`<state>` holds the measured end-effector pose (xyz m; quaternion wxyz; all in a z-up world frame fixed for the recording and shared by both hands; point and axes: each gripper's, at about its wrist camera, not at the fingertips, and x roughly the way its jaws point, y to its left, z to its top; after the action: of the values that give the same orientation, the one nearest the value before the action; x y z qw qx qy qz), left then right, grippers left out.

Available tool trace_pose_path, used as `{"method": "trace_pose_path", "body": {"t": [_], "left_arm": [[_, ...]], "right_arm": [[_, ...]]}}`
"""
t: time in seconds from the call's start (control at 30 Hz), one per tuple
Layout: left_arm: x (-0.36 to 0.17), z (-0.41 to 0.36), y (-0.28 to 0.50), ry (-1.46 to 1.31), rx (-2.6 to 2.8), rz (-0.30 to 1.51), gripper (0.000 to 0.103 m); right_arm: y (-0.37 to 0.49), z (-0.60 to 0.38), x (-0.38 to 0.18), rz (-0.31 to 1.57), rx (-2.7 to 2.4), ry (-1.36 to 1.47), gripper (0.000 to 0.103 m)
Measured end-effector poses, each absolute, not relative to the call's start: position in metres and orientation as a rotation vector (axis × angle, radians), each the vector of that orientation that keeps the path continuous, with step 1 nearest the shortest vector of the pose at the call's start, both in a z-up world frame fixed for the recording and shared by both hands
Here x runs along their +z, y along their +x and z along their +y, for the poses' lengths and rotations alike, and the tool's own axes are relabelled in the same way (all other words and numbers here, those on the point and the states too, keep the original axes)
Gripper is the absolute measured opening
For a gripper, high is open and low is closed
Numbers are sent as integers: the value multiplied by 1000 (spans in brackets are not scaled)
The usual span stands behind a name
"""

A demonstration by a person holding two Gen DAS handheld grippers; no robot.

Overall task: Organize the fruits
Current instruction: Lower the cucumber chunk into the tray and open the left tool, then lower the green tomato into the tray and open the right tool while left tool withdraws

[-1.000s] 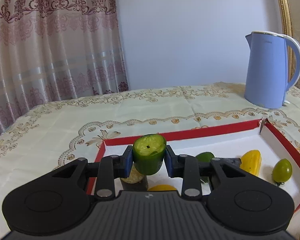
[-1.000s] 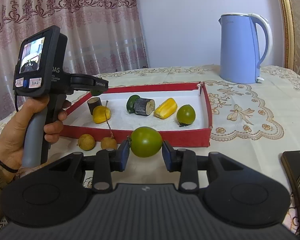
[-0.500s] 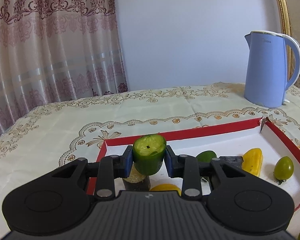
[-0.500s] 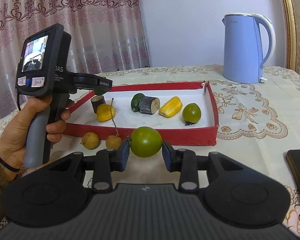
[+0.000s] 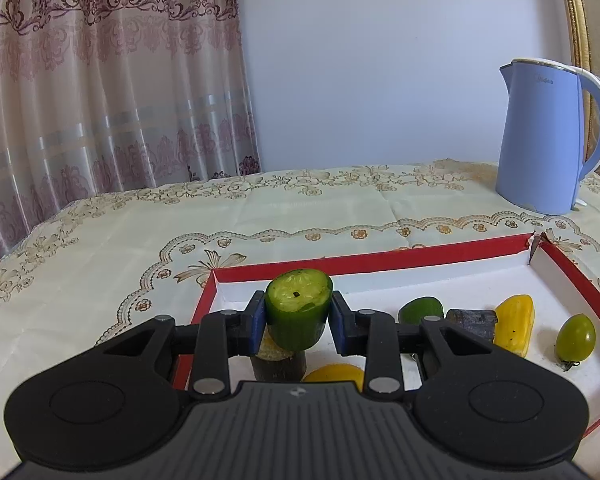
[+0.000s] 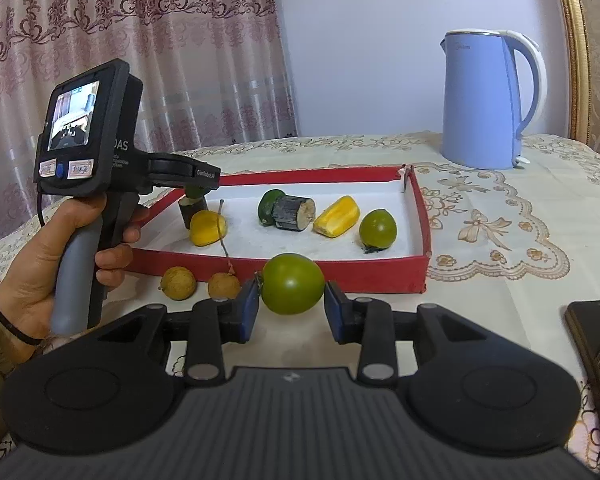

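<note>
My left gripper is shut on a cut green cucumber piece and holds it over the left end of the red tray, just above a dark sugarcane stub. My right gripper stands in front of the tray with a round green fruit between its pads; the left pad touches it and a small gap shows at the right pad. In the tray lie a yellow fruit, a green piece, a sugarcane chunk, a yellow wedge and a small green fruit.
Two brown longans on a stem lie on the cloth before the tray. A blue kettle stands at the back right. A dark phone lies at the right edge. A hand holds the left gripper's handle.
The left gripper with the cucumber piece drew back slightly toward the tray's left end. The right gripper moved a little closer to the tray, with the green fruit still between its pads.
</note>
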<state>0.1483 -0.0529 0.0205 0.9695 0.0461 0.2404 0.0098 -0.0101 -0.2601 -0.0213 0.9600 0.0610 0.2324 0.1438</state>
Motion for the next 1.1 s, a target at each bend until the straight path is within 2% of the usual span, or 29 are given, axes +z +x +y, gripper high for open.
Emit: {"method": "trace_pose_path", "body": {"t": [0.13,0.2,0.27,0.3,0.47,0.73,0.97,1.1], "left_arm": [[21,-52,148,93,18,483,32],[21,-54,146,101,18,472,37],[22,-56,144,115,23,454,64],[23,-57,142,123,30,440,71],[26,-61,134,154,42,385,71],[25,-61,135,155,52,394,71],[23,-58,135,151,69,403,71],[24,-55,136,135,71,411,78]], "right_arm": [[-9,-260,-22,473,289,124,34],[-9,-261,-22,473,290,124,34],[-9,-261,-22,472,291,123,34],[-9,-261,-22,471,291,123,34],[-8,-261,-22,471,291,124,34],[2,-258,-15,459,304,108,34],[34,-263,12,392,286,88,34],[58,-262,26,373,269,63,34]]}}
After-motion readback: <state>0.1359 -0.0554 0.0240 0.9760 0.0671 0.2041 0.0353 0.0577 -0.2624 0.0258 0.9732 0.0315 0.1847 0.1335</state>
